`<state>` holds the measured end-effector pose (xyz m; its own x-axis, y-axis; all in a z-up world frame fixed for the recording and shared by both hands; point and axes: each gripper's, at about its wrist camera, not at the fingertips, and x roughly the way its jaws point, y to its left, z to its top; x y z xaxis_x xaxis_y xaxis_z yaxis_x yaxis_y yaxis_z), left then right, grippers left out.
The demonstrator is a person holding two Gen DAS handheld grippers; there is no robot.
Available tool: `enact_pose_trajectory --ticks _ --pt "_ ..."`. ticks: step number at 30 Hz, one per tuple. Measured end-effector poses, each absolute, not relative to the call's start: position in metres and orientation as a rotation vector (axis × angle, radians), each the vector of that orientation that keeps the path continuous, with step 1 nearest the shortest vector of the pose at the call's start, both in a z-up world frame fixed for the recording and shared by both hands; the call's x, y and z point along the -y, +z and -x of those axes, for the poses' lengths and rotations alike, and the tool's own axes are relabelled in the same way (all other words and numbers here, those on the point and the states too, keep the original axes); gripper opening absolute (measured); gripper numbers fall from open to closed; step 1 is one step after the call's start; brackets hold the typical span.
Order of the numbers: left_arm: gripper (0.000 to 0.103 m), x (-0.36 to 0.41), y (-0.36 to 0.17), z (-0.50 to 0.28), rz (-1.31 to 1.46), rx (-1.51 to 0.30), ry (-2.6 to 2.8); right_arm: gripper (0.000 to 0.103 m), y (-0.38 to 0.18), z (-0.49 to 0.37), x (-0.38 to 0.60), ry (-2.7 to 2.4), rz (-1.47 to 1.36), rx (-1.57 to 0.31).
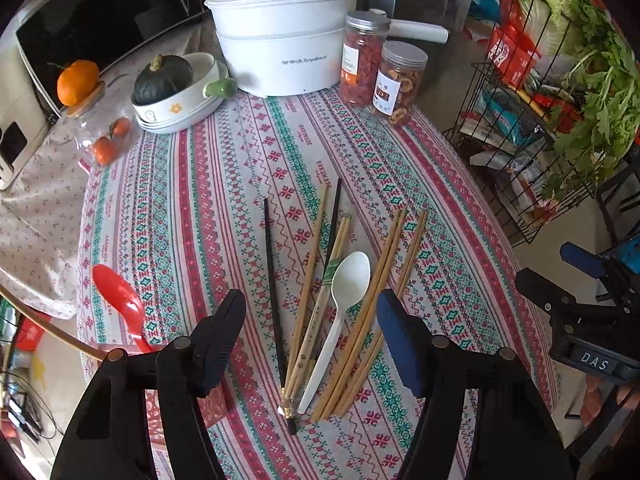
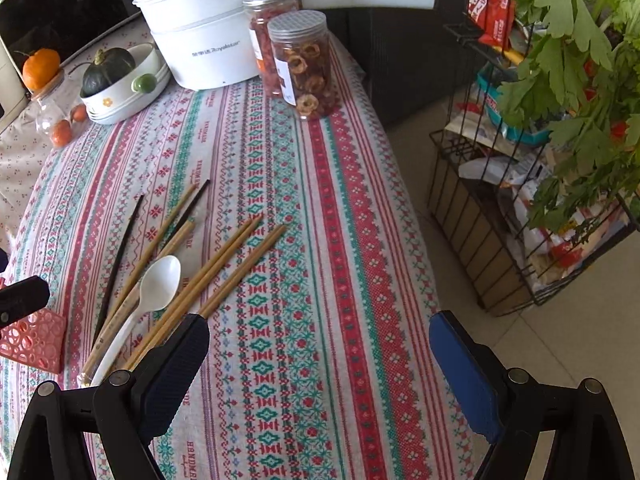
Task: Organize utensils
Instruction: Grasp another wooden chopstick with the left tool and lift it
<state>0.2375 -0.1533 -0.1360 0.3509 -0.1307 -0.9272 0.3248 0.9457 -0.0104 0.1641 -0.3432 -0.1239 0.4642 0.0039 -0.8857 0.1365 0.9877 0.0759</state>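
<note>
A white plastic spoon (image 1: 347, 288) lies among several bamboo chopsticks (image 1: 384, 280) and black chopsticks (image 1: 270, 264) on the patterned tablecloth (image 1: 240, 168). A red spoon (image 1: 120, 300) stands at the left in a pink perforated holder (image 2: 34, 342). My left gripper (image 1: 312, 316) is open and empty, hovering over the utensil pile. My right gripper (image 2: 320, 344) is open and empty, above the cloth to the right of the pile; it also shows in the left wrist view (image 1: 576, 304). The spoon (image 2: 154, 286) and bamboo chopsticks (image 2: 224, 268) show in the right wrist view too.
At the back stand a white electric pot (image 1: 280, 40), two snack jars (image 1: 396, 80), a bowl with a dark squash (image 1: 168, 80) and a glass jar with an orange on top (image 1: 78, 82). A wire rack with greens (image 1: 560, 100) stands right of the table edge.
</note>
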Motion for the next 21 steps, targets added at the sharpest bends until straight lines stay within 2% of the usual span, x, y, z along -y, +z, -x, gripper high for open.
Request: enact_pose_trajectory --ticks 1,2,4,6,13,20,21 --pt "0.052 0.157 -0.145 -0.246 -0.187 -1.195 -0.291 0.093 -0.127 -0.167 0.346 -0.086 -0.153 -1.092" --pt "0.049 0.163 -0.154 -0.255 -0.192 -1.213 -0.282 0.093 -0.132 -0.169 0.349 -0.091 -0.165 -1.101" --pt "0.035 0.17 -0.173 -0.27 -0.198 -1.247 -0.268 0.093 -0.14 -0.176 0.353 -0.085 -0.187 -1.133" --pt "0.029 0.176 -0.19 -0.284 -0.196 -1.275 -0.256 0.093 -0.146 -0.18 0.354 -0.075 -0.202 -1.149" --pt "0.017 0.181 -0.231 -0.324 -0.142 -1.328 -0.197 0.093 -0.155 -0.19 0.349 -0.061 -0.197 -1.172" --pt "0.016 0.183 -0.244 -0.335 -0.14 -1.335 -0.199 0.093 -0.162 -0.193 0.348 -0.046 -0.209 -1.186" --pt "0.009 0.184 -0.244 -0.334 -0.154 -1.33 -0.204 0.093 -0.163 -0.193 0.348 -0.047 -0.213 -1.189"
